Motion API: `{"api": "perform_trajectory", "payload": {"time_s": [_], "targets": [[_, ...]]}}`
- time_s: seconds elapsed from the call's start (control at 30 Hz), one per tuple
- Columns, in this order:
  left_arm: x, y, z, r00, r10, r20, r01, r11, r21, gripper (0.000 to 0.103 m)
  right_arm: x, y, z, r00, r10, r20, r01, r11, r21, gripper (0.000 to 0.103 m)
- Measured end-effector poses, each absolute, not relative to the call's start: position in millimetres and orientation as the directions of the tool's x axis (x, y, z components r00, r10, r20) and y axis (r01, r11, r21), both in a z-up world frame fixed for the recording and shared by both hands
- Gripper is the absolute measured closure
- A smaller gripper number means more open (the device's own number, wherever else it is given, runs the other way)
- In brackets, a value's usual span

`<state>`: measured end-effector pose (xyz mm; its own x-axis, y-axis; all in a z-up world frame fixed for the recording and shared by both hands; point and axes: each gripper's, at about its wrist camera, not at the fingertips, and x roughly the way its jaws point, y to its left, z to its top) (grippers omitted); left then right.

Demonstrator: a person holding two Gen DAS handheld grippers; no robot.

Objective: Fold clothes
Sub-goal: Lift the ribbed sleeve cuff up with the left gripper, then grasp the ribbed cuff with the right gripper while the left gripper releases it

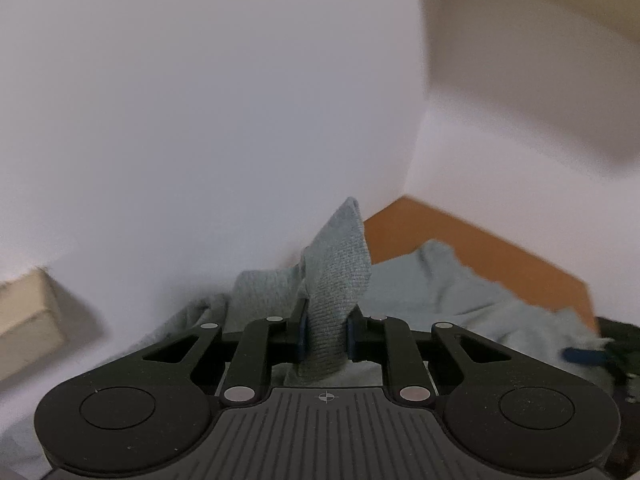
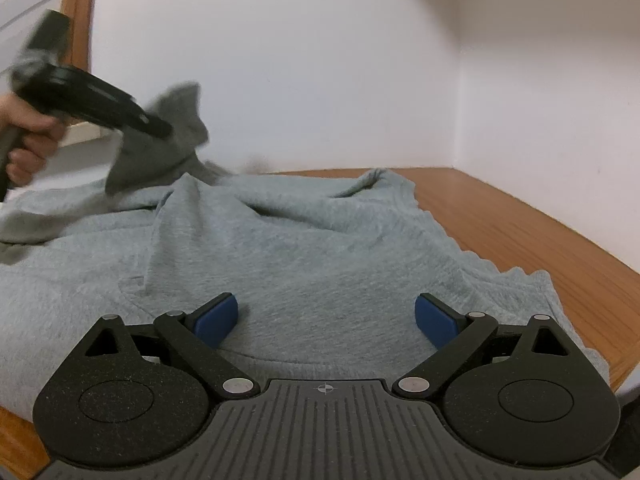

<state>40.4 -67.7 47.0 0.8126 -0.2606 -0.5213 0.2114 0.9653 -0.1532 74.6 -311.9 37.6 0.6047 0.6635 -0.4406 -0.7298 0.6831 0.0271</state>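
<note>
Closest to me, under the right gripper point(image 2: 326, 322), lies the body of the grey sweatshirt point(image 2: 304, 264), and that gripper's blue pads point(image 2: 216, 320) stand wide apart above the cloth, gripping nothing. From this I judge the right side has no part in a fold yet. Over on the left wrist view, the left gripper point(image 1: 326, 334) has its pads pressed together on a narrow strip of the same knit, what looks like the sleeve cuff point(image 1: 340, 276), which stands up between the fingers. Further out in the right wrist view I see that gripper, held in a hand point(image 2: 28, 140), lifting the sleeve clear of the garment's left side. Beyond that, the sweatshirt lies spread but rumpled across the wooden table point(image 2: 520, 224), its far edge bunched near the white wall point(image 2: 320, 60). By my reckoning the folding has only begun: one sleeve is picked up, no crease is laid, and the body, the other sleeve and the final halving all remain.
</note>
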Motion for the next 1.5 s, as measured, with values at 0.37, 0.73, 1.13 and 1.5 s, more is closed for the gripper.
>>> {"api": "perform_trajectory", "payload": {"time_s": [0.37,0.73,1.13,1.5], "targets": [[-20,-122,145,0.813,-0.432,-0.390,0.442,0.894,-0.069,0.084,75,-317,112,0.588,0.742,-0.321,-0.766,0.639,0.075,0.009],[-36,-161,146,0.729,-0.508,-0.459,0.571,0.821,0.000,0.084,68,-305,183,0.513,0.811,-0.281,-0.855,0.512,-0.081,0.008],[-30,-174,97,0.568,-0.545,-0.616,0.701,0.713,0.016,0.083,47,-289,166,0.372,0.857,-0.357,-0.928,0.334,-0.164,0.011],[-32,-159,71,0.533,-0.534,-0.657,0.733,0.678,0.043,0.083,36,-270,153,0.234,0.849,-0.473,-0.969,0.163,-0.188,0.035]]}}
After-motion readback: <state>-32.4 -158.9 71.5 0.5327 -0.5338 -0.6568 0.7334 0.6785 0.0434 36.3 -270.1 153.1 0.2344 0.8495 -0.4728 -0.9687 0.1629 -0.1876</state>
